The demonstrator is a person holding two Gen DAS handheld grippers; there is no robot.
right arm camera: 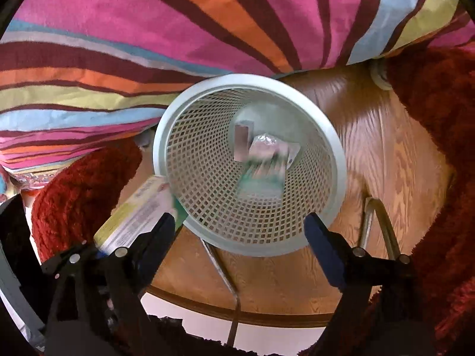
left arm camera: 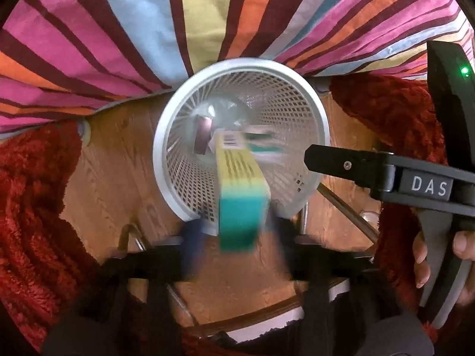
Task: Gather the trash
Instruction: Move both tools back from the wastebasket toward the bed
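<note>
White mesh wastebasket (left arm camera: 308,112) stands on the wood floor (left arm camera: 118,154), its rim tucked against the striped bedding (left arm camera: 118,44), red shaggy rug (left arm camera: 32,195) on both sides. Inside at the bottom: a dark maroon packet (left arm camera: 203,138), crumpled clear wrap (right arm camera: 265,145), and a blurred green-and-white carton (right arm camera: 261,175).

Yellow-and-teal box (left arm camera: 240,190) sits over the basket's near rim, motion-blurred, long axis pointing into the opening. It lies between the left tongs (left arm camera: 237,231), whose fingers stand wide apart on either side; pads do not press on it, though blur hides any light contact. Right tongs (right arm camera: 239,231) are also wide, nothing between them; the basket opening shows straight through the gap.

Left view only: the right tool's body marked "DAS" (left arm camera: 427,185), a hand (left arm camera: 439,255) on its handle, and the box's barcode end. Right view only: the same box (right arm camera: 139,210) from the side, outside the basket's left rim, just beside the right tongs' left finger, plus the clearest look at the basket's contents.
</note>
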